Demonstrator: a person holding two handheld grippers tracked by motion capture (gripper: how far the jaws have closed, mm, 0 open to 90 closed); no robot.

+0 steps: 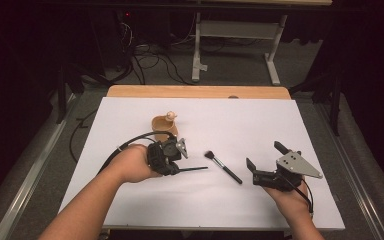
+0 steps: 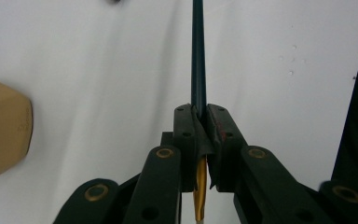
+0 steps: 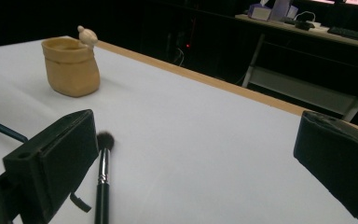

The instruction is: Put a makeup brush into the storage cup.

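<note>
The left tool (image 1: pixel 180 161) is squeezed shut on a thin dark brush handle (image 1: pixel 194 169) that points flat across the white bench (image 1: pixel 260 120) toward the makeup brush (image 1: pixel 223 167), while the left gripper view shows its gold end (image 2: pixel 199 186) and the right tool (image 1: pixel 265 156) gapes wide open, holding nothing.

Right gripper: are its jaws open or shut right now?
Open. The right gripper has its jaws wide apart with nothing between them; the makeup brush lies on the white table beside it.

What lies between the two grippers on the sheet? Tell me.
A makeup brush lies on the white sheet between the left gripper, shut on a thin dark stick, and the open right gripper, seen in the high view.
</note>
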